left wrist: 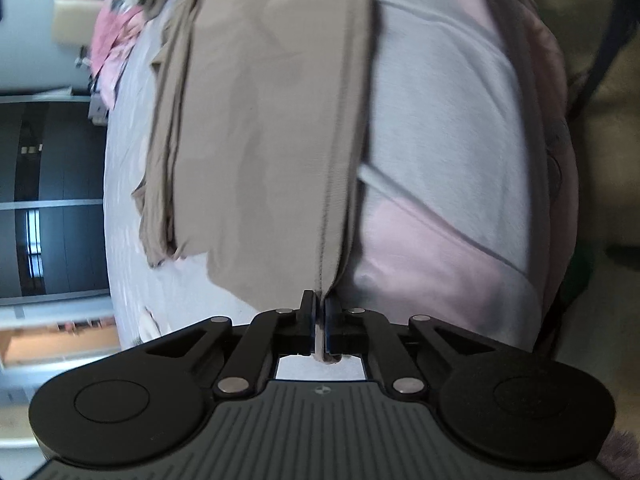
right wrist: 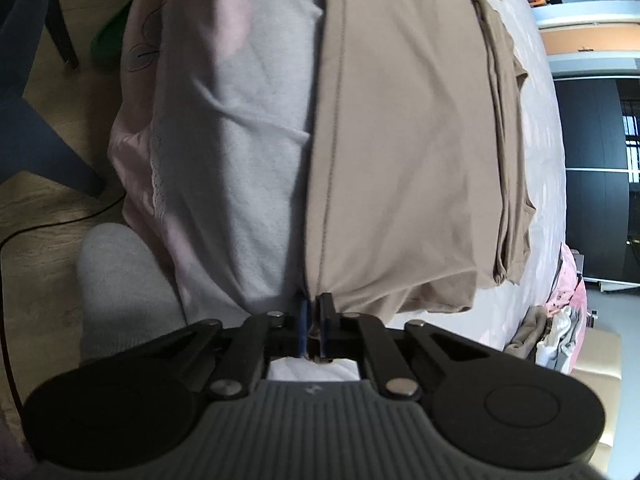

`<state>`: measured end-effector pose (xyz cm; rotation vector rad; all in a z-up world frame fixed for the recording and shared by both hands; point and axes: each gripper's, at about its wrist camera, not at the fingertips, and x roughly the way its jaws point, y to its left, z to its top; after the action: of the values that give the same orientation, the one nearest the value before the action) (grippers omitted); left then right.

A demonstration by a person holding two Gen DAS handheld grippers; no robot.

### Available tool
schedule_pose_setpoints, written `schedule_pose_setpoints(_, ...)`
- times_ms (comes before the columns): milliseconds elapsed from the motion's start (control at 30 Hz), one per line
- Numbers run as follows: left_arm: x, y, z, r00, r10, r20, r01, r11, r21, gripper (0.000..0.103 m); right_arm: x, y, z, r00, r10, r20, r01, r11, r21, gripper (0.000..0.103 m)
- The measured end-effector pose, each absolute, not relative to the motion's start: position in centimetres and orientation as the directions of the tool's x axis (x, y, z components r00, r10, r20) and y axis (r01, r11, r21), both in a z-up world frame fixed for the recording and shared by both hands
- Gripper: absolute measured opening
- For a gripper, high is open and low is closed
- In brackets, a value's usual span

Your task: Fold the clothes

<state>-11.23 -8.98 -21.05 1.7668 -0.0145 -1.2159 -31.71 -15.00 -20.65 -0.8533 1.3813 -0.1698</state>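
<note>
L gripper (left wrist: 320, 300) and R gripper (right wrist: 314, 304) both clenched on hem of tan garment (left wrist: 272, 120). Lift evenly, keep hem taut, carry to far edge on bed (left wrist: 440, 100).

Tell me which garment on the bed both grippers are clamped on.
The tan garment, pinched along its hemmed edge by the left gripper and right gripper. The pink-and-patterned clothes pile lies untouched at the far end.

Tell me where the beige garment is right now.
The beige garment lies spread on the pale bedsheet, filling the middle of both wrist views, with the left gripper and right gripper each shut on its near hem.
</note>
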Motion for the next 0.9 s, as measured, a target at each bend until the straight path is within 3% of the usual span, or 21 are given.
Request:
schedule_pose_setpoints(467,-9.5,-9.3,-9.2,0.402,-0.535,-0.743,0.769,-0.243,0.591,0.001,-31.7,-17.2,-12.7,0.341,-0.699,-0.628,-0.086,0.642,-0.762,0.003)
schedule_pose_setpoints(700,-9.5,-7.4,-3.5,0.305,-0.552,-0.776,0.853,-0.205,0.481,0.001,-34.5,-16.7,-6.2,0.347,-0.661,-0.665,-0.01,0.707,-0.707,0.003)
schedule_pose_setpoints(900,-10.6,-6.0,-2.2,0.262,-0.533,-0.805,0.865,-0.241,0.441,0.001,-36.3,-15.0,-3.1,0.352,-0.626,-0.695,0.017,0.747,-0.665,0.003)
